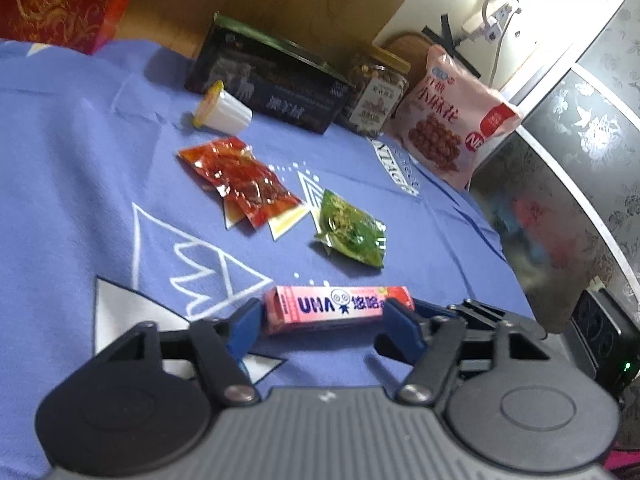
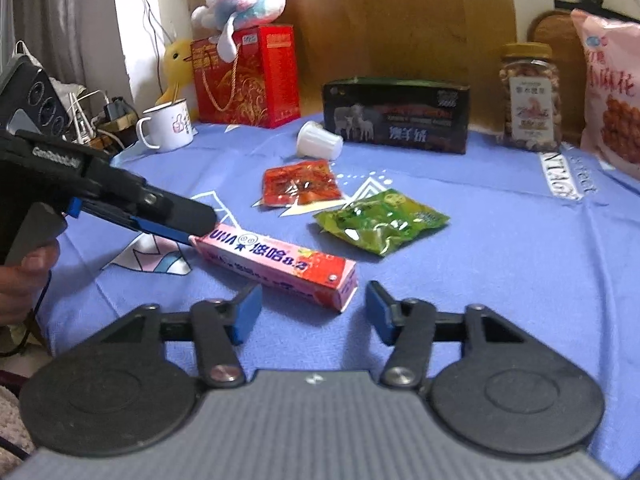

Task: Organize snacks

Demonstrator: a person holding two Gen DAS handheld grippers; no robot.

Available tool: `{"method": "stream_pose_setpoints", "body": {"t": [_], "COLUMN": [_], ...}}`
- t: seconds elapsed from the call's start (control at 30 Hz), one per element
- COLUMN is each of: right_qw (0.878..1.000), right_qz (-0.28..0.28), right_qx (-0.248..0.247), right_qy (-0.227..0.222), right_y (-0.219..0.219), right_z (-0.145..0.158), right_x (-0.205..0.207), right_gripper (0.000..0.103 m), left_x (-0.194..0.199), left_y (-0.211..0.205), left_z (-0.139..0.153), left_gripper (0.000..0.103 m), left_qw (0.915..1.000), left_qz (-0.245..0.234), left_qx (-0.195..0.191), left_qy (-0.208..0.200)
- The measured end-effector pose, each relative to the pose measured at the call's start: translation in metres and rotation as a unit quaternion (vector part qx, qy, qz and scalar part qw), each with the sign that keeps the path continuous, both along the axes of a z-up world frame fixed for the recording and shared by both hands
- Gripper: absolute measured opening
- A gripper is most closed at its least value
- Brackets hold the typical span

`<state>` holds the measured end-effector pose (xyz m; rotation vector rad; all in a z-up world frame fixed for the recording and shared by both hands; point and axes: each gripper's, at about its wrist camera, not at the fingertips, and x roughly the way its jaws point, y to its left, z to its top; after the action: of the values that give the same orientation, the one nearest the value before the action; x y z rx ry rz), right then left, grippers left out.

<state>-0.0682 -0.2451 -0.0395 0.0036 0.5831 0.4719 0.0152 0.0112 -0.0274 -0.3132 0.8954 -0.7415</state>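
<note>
Left gripper (image 1: 322, 320) is lying wide-spread at the pink candy box (image 1: 338, 309) on the blue cloth (image 1: 80, 184), pads flanking its ends, contact unclear. Right gripper (image 2: 314, 312) is hovering agape, empty, just beside the box. Only the right view is showing the mug (image 2: 168, 125).

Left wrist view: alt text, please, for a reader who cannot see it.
The left gripper has its open jaws around a pink UHA candy box on a blue cloth. Beyond lie red snack packets, a green packet and a jelly cup.

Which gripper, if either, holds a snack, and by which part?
The left gripper brackets the pink candy box across its length; actual grip cannot be told. The right gripper holds nothing.
</note>
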Motion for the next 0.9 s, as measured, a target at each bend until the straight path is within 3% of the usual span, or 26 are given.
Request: {"method": "stream_pose_setpoints", "body": {"t": [0.07,0.13,0.4,0.63,0.9], "right_qw": [1.000,1.000,0.999,0.996,0.995], "right_qz": [-0.005,-0.009,-0.005,-0.013,-0.038], "right_qx": [-0.009,-0.019,-0.007,-0.005,0.008], "right_qy": [-0.006,-0.010,-0.051,-0.085,-0.094], "right_y": [0.003,0.003,0.000,-0.011,-0.029], "right_z": [0.000,0.003,0.031,0.059,0.088], "right_x": [0.002,0.002,0.019,0.078,0.191], "right_gripper": [0.043,0.032,0.032,0.032,0.032], "left_x": [-0.002,-0.002,0.021,0.089,0.199], "left_y": [-0.003,-0.002,-0.003,-0.026,-0.063], "left_z": [0.002,0.005,0.042,0.082,0.102], "left_gripper": [0.052,0.052,0.052,0.052,0.052], "left_qw": [0.9997,0.9993,0.9978,0.9941,0.9907], "left_qz": [0.006,0.007,0.012,0.028,0.053], "left_qx": [0.019,0.027,0.014,0.018,0.020], "left_qy": [-0.016,-0.023,-0.063,-0.103,-0.124]}}
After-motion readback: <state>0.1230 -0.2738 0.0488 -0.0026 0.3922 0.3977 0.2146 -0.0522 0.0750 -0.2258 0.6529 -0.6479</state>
